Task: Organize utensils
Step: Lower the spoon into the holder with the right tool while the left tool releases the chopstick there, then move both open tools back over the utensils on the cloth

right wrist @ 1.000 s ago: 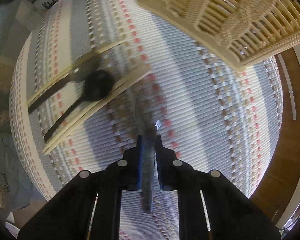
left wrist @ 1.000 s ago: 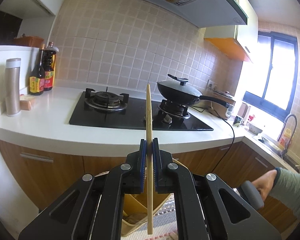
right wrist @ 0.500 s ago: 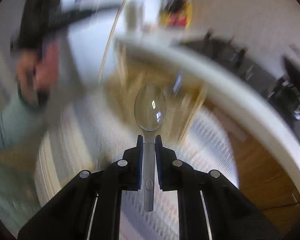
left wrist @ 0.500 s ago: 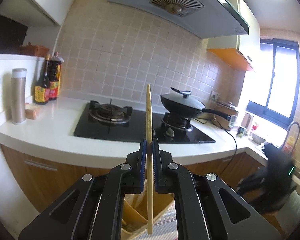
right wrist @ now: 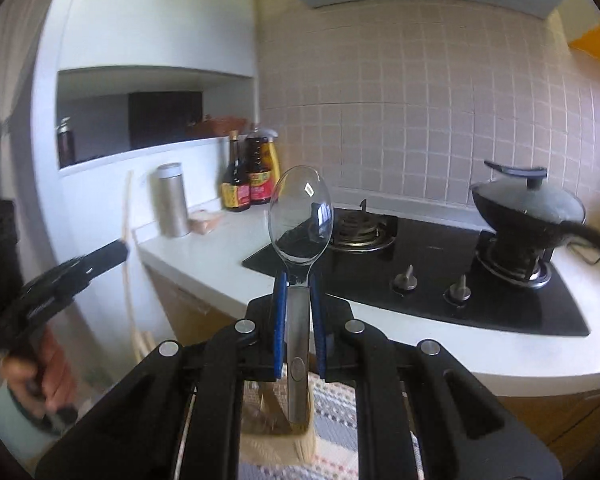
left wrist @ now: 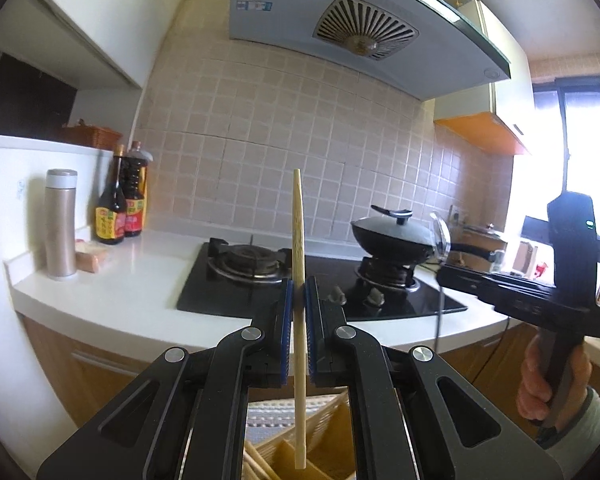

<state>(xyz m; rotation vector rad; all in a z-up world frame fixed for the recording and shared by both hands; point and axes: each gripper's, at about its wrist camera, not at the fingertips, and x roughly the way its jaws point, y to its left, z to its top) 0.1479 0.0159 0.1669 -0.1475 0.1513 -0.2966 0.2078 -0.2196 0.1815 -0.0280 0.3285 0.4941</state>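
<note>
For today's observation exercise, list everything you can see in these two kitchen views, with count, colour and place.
chopstick: one, pale wood, upright in left tool
spoon: one, silver, upright in right tool
wok: one, black, lidded, on right burner
hob: one, black, set in white counter
sauce bottles: two, dark, counter's back left
flask: one, metallic, beside bottles
range hood: one, pale, above hob
slatted basket: one, beige, below left tool
left tool: one, black, blue pads
right tool: one, black, blue pads
hand: one, gripping right tool's handle
</note>
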